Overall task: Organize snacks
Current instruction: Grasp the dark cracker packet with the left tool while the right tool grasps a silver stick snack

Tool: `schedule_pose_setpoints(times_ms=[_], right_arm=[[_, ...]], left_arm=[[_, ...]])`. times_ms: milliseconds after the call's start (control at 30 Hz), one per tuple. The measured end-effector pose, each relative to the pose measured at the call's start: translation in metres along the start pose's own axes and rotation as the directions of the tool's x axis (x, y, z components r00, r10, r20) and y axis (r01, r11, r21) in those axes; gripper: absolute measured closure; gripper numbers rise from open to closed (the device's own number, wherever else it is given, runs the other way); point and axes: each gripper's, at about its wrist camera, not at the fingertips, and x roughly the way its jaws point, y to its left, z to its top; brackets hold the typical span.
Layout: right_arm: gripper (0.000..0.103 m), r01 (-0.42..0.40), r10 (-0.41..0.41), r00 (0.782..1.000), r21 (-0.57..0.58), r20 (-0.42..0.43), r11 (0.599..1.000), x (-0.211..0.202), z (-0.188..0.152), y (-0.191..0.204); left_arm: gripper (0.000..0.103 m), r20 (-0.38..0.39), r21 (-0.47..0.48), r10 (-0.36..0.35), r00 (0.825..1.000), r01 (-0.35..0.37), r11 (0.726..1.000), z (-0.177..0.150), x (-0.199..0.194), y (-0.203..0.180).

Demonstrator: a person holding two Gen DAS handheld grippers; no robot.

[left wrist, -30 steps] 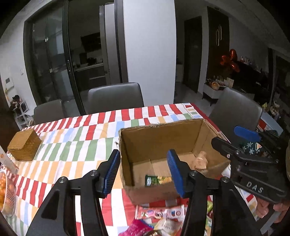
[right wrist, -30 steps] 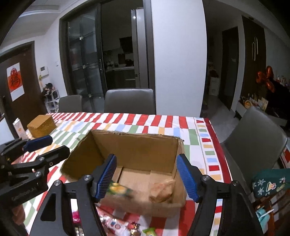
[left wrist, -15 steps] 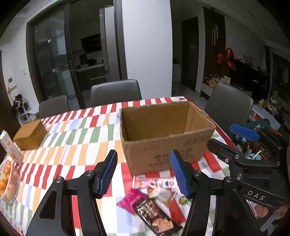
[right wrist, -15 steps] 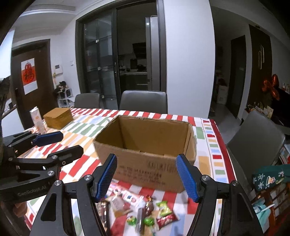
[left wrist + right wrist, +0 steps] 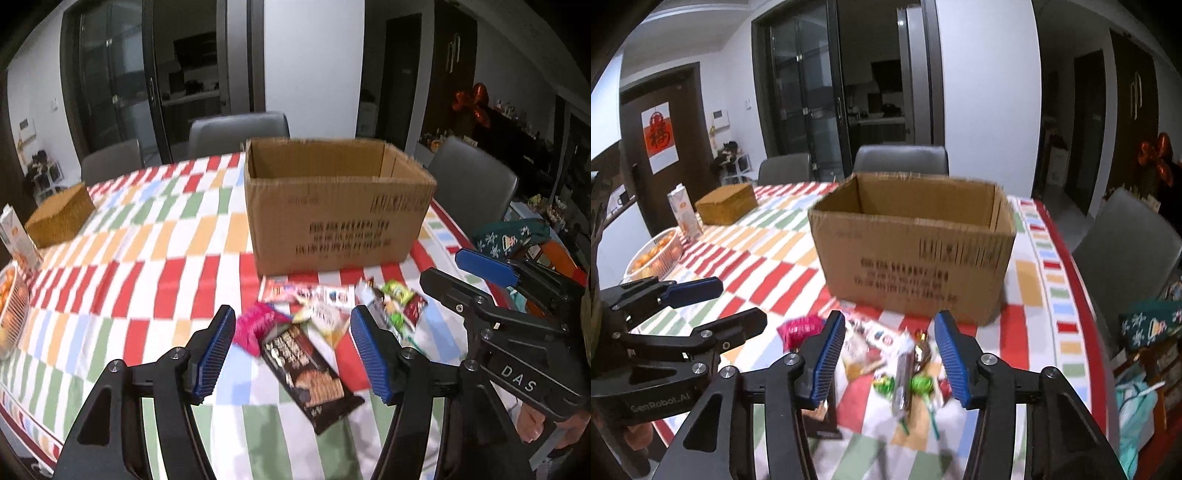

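Both grippers have pulled back from above the cardboard box (image 5: 340,206) and come lower, so the box's inside no longer shows and the snack packets (image 5: 325,317) fill the foreground. Those packets lie in a loose heap on the tabletop (image 5: 147,236), just in front of the box. A dark biscuit packet (image 5: 310,373) lies nearest, beside a pink one (image 5: 255,325). The left gripper (image 5: 291,350) hangs over them, jaws opening, nothing clamped. The right gripper (image 5: 890,354) hovers above green-wrapped sweets (image 5: 919,384), jaws closing, not yet pressing anything. A woven box (image 5: 59,218), a carton (image 5: 683,214) and a fruit bowl (image 5: 653,254) stand well to the left.
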Motion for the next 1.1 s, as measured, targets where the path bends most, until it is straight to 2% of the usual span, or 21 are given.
schedule_pose_setpoints(times_ms=[233, 567, 700, 1100], right_arm=[[0.062, -0.019, 0.022, 0.996, 0.035, -0.085, 0.999, 0.02, -0.024, -0.005], [0.074, -0.011, 0.029, 0.983, 0.096, -0.184, 0.995, 0.059, -0.045, -0.018], [0.076, -0.012, 0.034, 0.978, 0.107, -0.206, 0.994, 0.073, -0.046, -0.02], [0.079, -0.003, 0.024, 0.967, 0.083, -0.255, 0.997, 0.105, -0.043, -0.023]], left_arm=[[0.038, -0.089, -0.015, -0.013, 0.996, 0.012, 1.0, -0.022, 0.022, -0.002], [0.038, -0.2, -0.069, -0.002, 0.98, -0.012, 0.998, -0.041, 0.065, 0.004], [0.038, -0.23, -0.098, 0.008, 0.973, -0.032, 0.995, -0.043, 0.081, 0.008], [0.038, -0.297, -0.155, -0.029, 0.954, -0.018, 0.988, -0.042, 0.119, 0.013]])
